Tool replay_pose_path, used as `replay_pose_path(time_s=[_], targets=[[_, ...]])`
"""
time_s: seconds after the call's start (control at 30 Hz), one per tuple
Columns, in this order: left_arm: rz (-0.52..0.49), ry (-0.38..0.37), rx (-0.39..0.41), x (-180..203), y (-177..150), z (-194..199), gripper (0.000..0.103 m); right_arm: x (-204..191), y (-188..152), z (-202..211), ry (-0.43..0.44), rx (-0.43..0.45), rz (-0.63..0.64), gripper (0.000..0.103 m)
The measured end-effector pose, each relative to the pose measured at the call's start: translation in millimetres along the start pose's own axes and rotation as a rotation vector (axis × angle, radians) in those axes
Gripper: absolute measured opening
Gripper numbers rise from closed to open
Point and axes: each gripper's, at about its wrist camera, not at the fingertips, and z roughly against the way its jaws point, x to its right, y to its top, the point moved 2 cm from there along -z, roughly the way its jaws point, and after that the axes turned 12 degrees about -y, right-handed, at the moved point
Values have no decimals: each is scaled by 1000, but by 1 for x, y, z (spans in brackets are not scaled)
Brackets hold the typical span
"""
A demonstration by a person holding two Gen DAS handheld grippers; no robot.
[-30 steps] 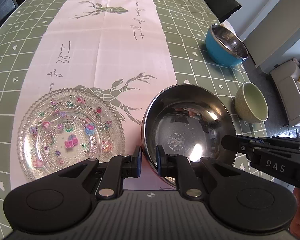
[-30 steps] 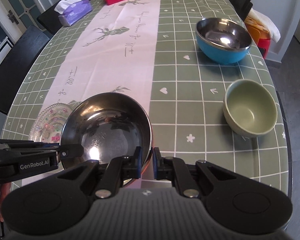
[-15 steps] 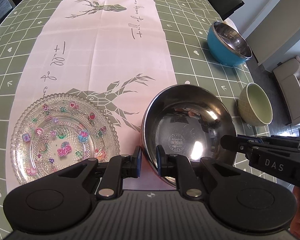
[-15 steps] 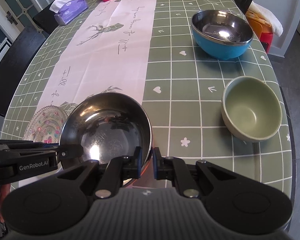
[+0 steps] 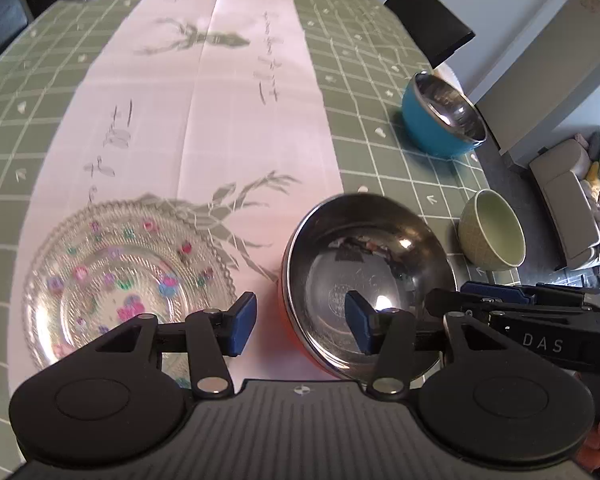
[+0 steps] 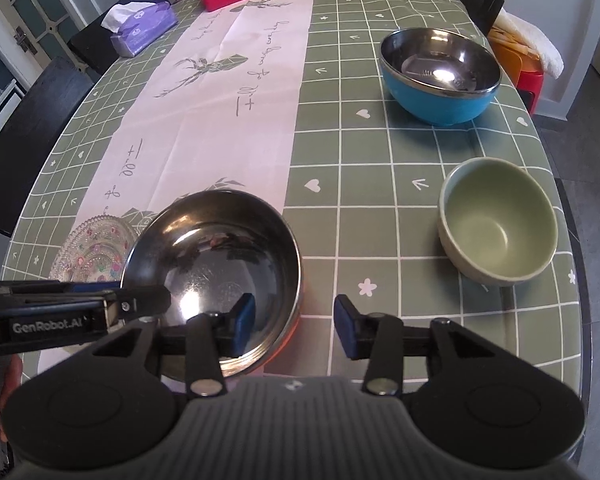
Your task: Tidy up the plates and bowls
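Both sets of jaws are opening right now and letting go of the steel bowl (image 5: 366,276). On the left gripper (image 5: 300,326) the near-left rim is sitting between the blue pads with nothing pressing on it, and the right gripper (image 6: 296,328) is straddling the near-right rim the same way, one pad inside and one outside.

The bowl is sitting upright on the tabletop (image 6: 340,160), mouth up, half on the pink runner (image 5: 220,120), just beside the glass plate (image 5: 128,276).

My guess is it's light, stiff and slick, with a thin polished rim, so pinching the rim is the only real hold and two grips beat one. It's round, so no long axis.

The glass plate looks like the fragile one. The green bowl (image 6: 498,220) and blue bowl (image 6: 440,76) are sitting well apart, also mouth up.
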Motion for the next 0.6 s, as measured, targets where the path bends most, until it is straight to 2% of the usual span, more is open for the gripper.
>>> replay_pose_path(time_s=[0.1,0.17,0.23,0.3,0.4,0.6], targets=[[-59,4,27,8,2,11,60,2,-1,5,-3,8,-4,53],[-112,9,46,15,3,18,60,3,-2,9,-12,17,-3,62],[-169,17,69,23,4,24,62,5,-3,13,-20,29,-2,67],[-213,15,89,31,6,30,63,8,-3,19,-21,42,-5,67],[-244,-33,111,39,11,37,69,15,0,30,-12,66,-21,69],[-270,-61,144,57,33,46,69,39,15,53,-72,128,-53,75]])
